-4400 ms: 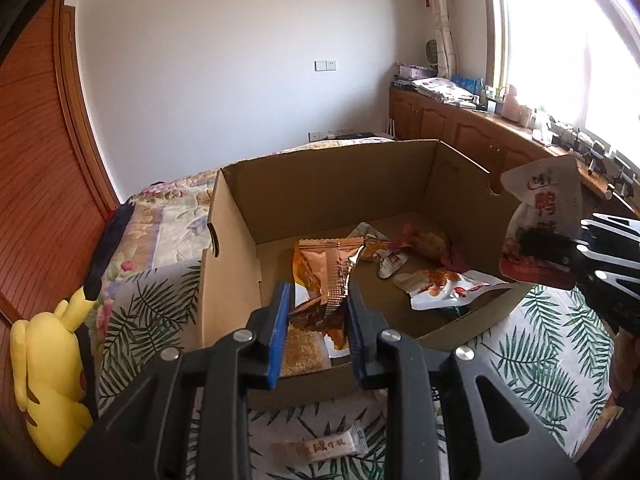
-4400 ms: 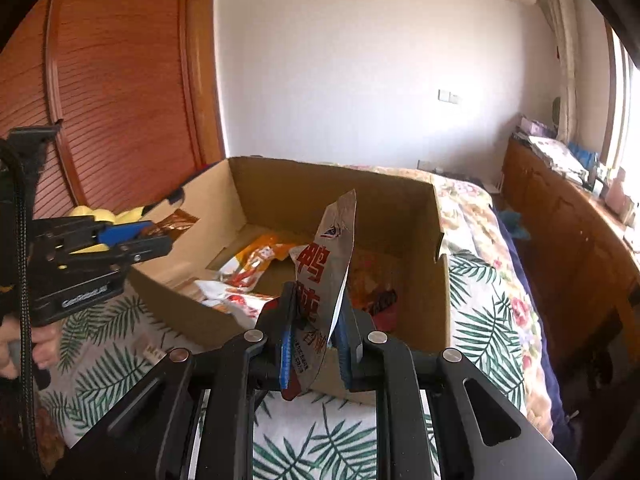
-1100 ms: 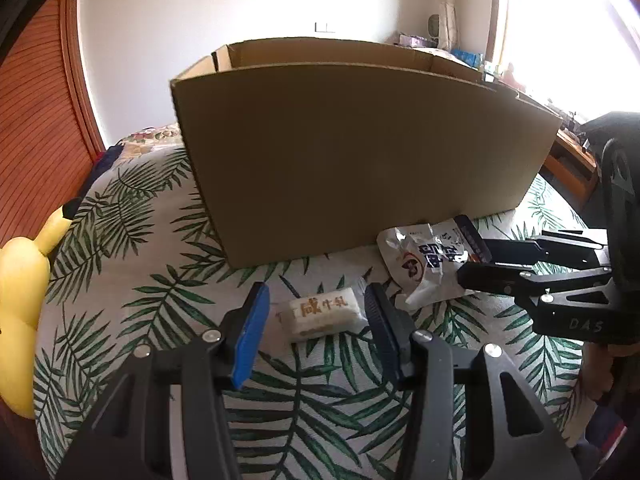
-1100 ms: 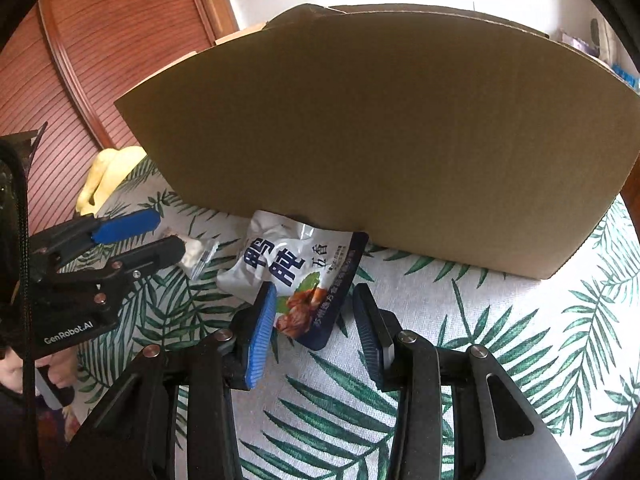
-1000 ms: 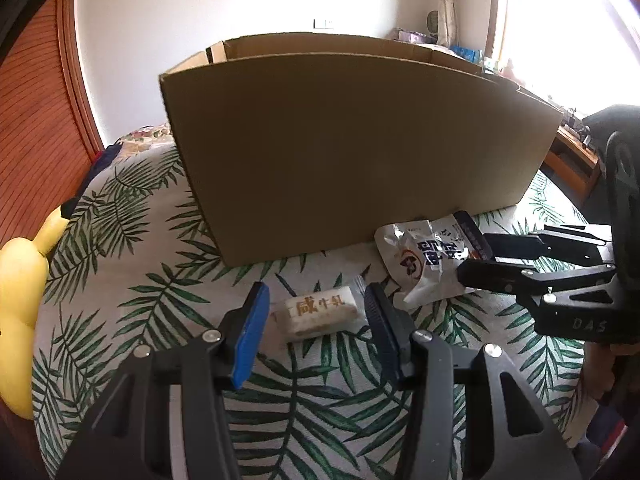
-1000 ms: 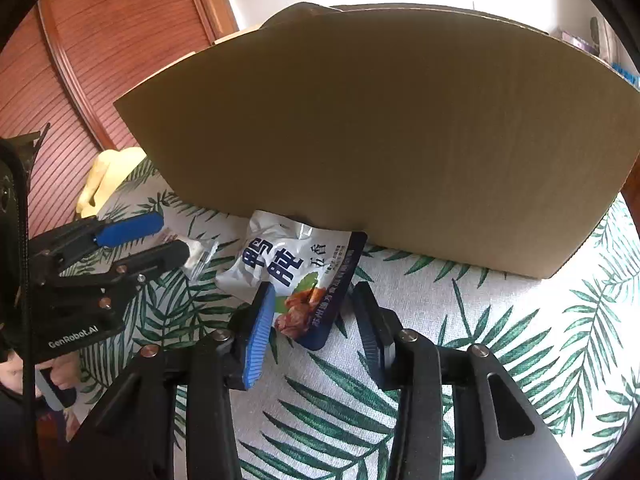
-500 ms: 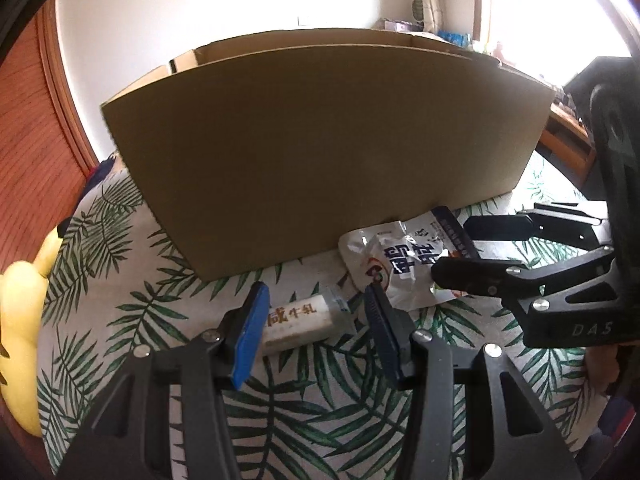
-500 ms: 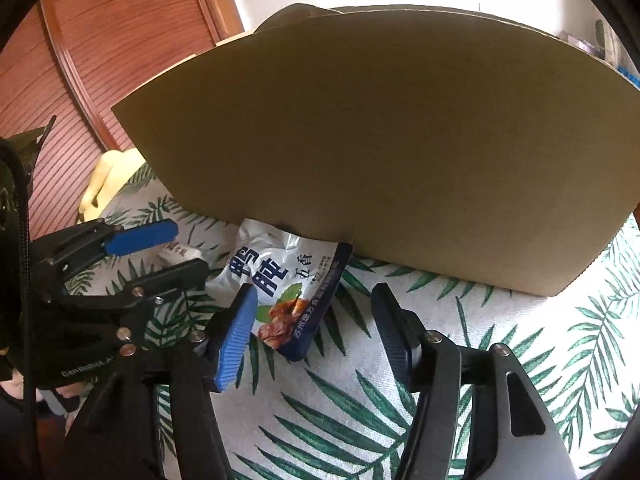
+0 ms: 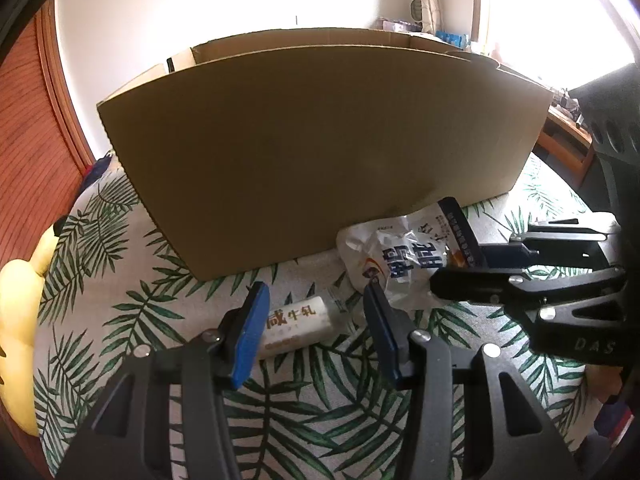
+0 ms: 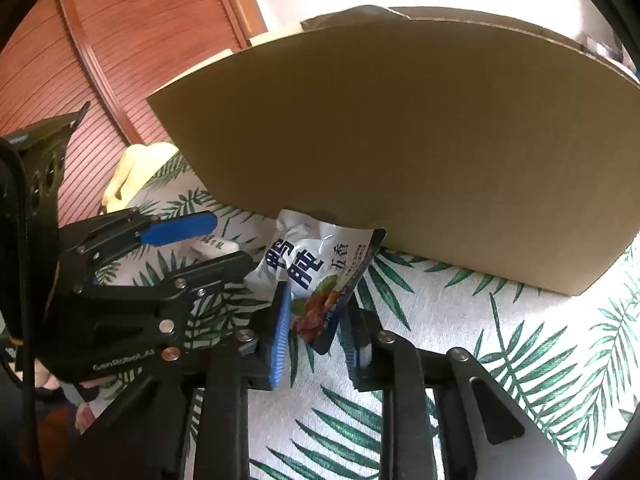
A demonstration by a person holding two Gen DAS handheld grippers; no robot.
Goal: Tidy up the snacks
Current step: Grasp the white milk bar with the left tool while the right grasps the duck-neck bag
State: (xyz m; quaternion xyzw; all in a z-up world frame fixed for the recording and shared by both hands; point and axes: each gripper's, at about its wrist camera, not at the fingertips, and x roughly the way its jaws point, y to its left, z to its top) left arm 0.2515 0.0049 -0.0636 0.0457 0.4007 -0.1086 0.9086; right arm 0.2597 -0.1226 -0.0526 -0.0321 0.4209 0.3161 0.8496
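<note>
two snack packets lie on the white bedspread printed with green palm leaves [image 9: 132, 312], both in front of the near wall of the large brown cardboard box [image 9: 320, 152]. at far left in the left wrist view a soft yellow plush toy [image 9: 18, 312] rests at the bedspread's edge, below the reddish-brown slatted wooden wardrobe door [image 10: 120, 40]. moving right, the left gripper [image 9: 316, 332] sits low over the bedspread with its blue-padded fingers [image 9: 250, 334] spread wide, and the small cream rectangular candy packet with brown characters [image 9: 298, 322] lies flat between them; the left pad is just beside the packet's end, though contact cannot be told, and the right finger stands clear of it. further right, the crinkled white foil pouch with dark blue characters and a dark blue edge strip [image 9: 412, 256] lies with its top edge up against the foot of the box wall. the right gripper [image 10: 316, 332] comes at this pouch from its lower end, fingers [image 10: 280, 336] apart and bracketing the pouch's bottom corner, where a picture of brown meat and green leaves shows. whether the pads touch the foil cannot be told. the two packets lie near each other, not touching.
</note>
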